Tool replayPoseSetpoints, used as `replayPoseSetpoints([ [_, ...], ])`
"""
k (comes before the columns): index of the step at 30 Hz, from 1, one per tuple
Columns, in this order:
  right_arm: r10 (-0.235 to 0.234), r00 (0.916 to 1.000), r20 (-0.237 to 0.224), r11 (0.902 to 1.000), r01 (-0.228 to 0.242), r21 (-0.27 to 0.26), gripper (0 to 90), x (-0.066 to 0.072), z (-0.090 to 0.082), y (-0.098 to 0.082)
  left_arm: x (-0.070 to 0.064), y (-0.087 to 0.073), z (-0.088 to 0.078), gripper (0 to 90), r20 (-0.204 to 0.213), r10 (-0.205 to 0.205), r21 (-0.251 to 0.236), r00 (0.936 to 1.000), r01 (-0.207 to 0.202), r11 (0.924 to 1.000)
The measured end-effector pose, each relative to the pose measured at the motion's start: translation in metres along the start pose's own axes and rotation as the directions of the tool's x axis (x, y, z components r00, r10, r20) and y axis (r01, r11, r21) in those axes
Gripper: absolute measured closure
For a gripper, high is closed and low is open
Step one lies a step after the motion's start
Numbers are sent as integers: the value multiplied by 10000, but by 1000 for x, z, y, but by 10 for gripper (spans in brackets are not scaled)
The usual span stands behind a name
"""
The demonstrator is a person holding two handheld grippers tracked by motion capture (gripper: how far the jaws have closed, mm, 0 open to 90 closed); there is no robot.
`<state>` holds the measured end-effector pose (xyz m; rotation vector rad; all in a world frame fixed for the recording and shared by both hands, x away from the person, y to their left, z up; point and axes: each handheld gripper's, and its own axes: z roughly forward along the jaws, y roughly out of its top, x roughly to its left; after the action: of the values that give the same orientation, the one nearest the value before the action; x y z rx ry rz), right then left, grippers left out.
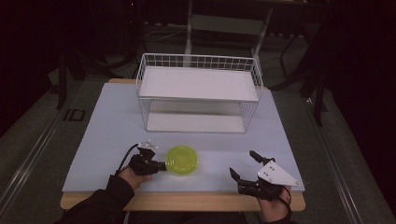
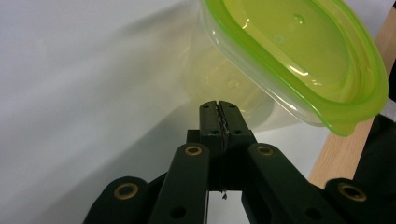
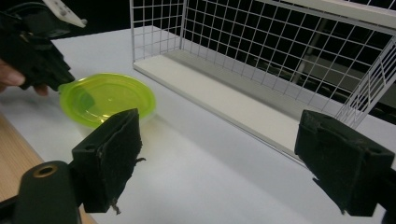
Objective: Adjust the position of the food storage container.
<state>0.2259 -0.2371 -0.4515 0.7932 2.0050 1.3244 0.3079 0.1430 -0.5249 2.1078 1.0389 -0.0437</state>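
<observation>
Looking down from the high view, we saw the left gripper (image 1: 161,165) at the near left of the pale bench (image 1: 107,135), its fingers pointing right and meeting the left rim of a green lidded container (image 1: 182,160). The right gripper (image 1: 244,164) lay near the front edge, well apart from the container, its fingers spread wide with nothing between them. Beyond both grippers, at the far side of the bench, stood a white wire shelf rack (image 1: 198,93) with an upper and a lower board.

From the left gripper view, we saw the fingers (image 2: 211,116) pressed together, their toothed faces meeting with no gap. The container (image 2: 299,60) rose just above and ahead of the tips, tilted, its clear body under a bright green lid; we could not tell from this view whether the fingers pinched any part of it.

From the right gripper view, we saw the two padded fingers (image 3: 112,154) far apart and empty. Ahead and to the left of them the container (image 3: 109,98) sat on the bench, and the left gripper (image 3: 60,84) had its tips closed on the small tab at the lid's edge. The rack (image 3: 261,56) stood ahead and to the right.
</observation>
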Motion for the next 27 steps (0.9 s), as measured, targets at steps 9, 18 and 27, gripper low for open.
replayPoseSetpoints([
  [9,22,10000,-22,10000,-22,12,143,-1,0,0,-6,11,16,900,169,46,72,9998,-48,10000],
  [18,53,10000,-24,10000,-53,29,143,-2,0,-1,-17,17,30,899,585,275,263,9979,-290,9992],
  [27,77,10000,-41,9999,-76,79,143,-1,1,-1,-18,21,36,895,580,233,154,9980,-243,9996],
])
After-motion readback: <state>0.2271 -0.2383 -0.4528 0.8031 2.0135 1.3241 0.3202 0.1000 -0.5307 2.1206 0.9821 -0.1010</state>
